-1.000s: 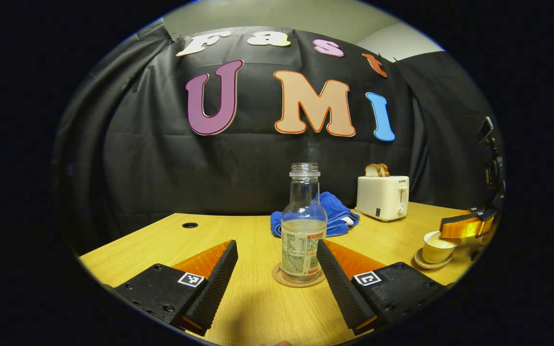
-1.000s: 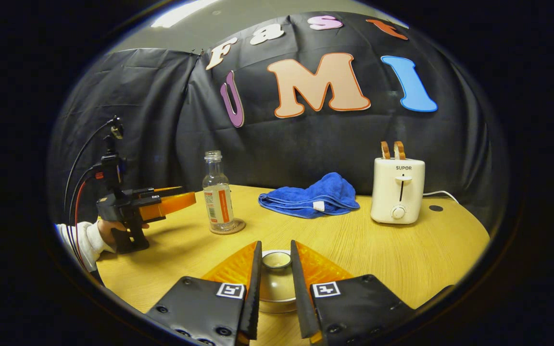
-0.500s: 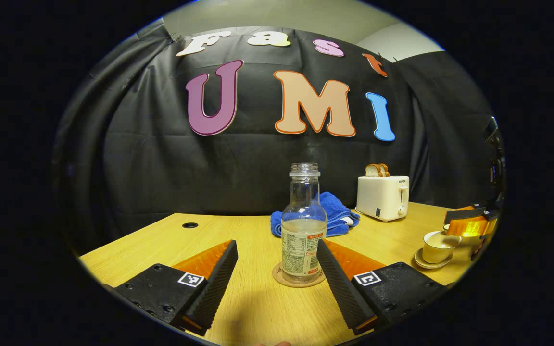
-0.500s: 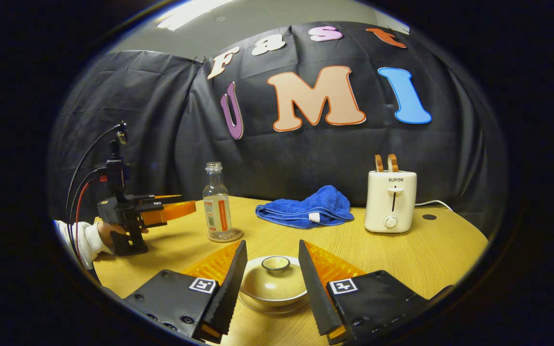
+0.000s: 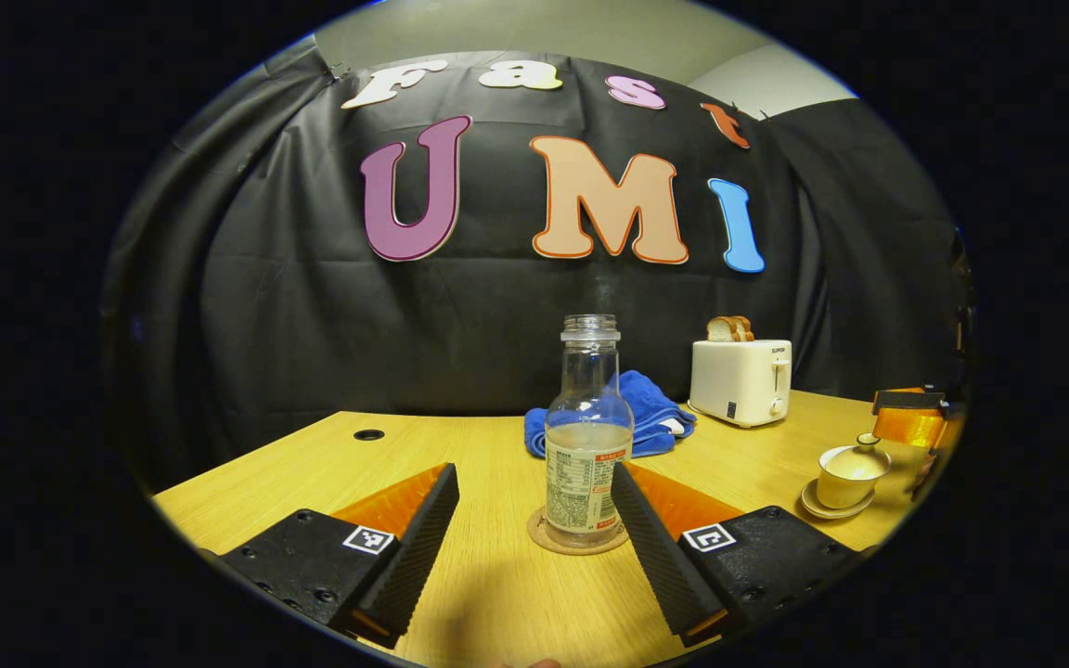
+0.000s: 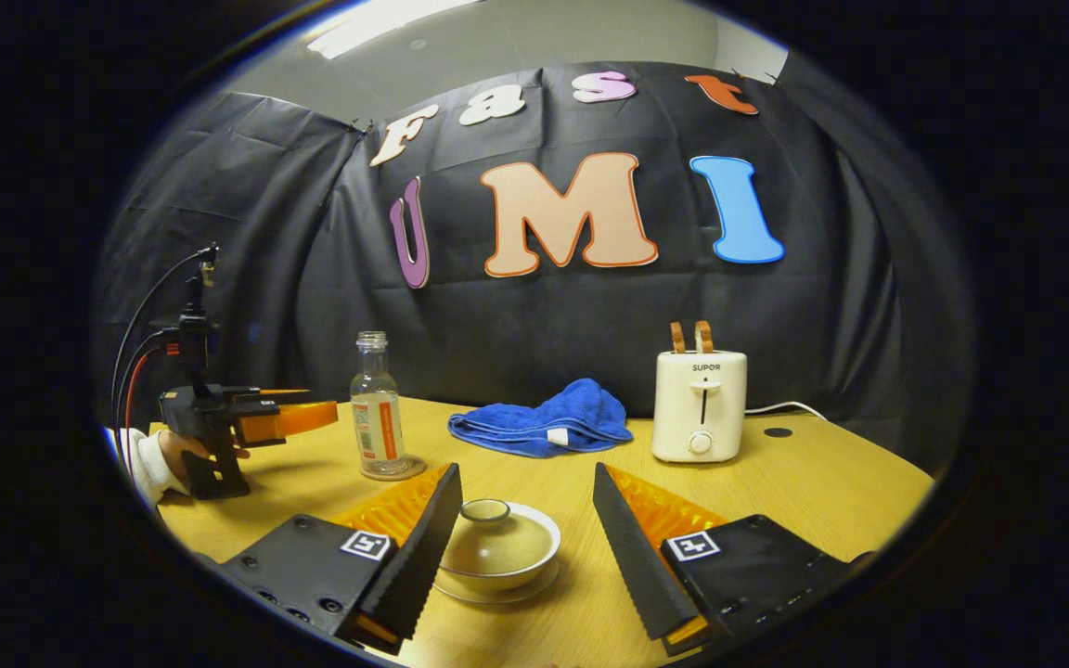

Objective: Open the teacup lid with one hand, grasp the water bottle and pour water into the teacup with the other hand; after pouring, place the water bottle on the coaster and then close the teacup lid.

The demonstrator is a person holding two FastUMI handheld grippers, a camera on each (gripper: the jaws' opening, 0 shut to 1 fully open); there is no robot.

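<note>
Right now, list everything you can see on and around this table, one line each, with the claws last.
Water bottle: one, clear, no cap, upright on the coaster.
Coaster: one, brown, under the bottle.
Teacup: one, cream, on its saucer, front of table.
Lid: one, cream, on the teacup.
Towel: one, blue, crumpled, mid-table near the back.
Toaster: one, white, two slices up, beside the towel.
Table: one, light wood.
Left claw: open, bottle between its fingers.
Right claw: open, above the teacup.
Hand: one, white sleeve, holding the left claw.
</note>
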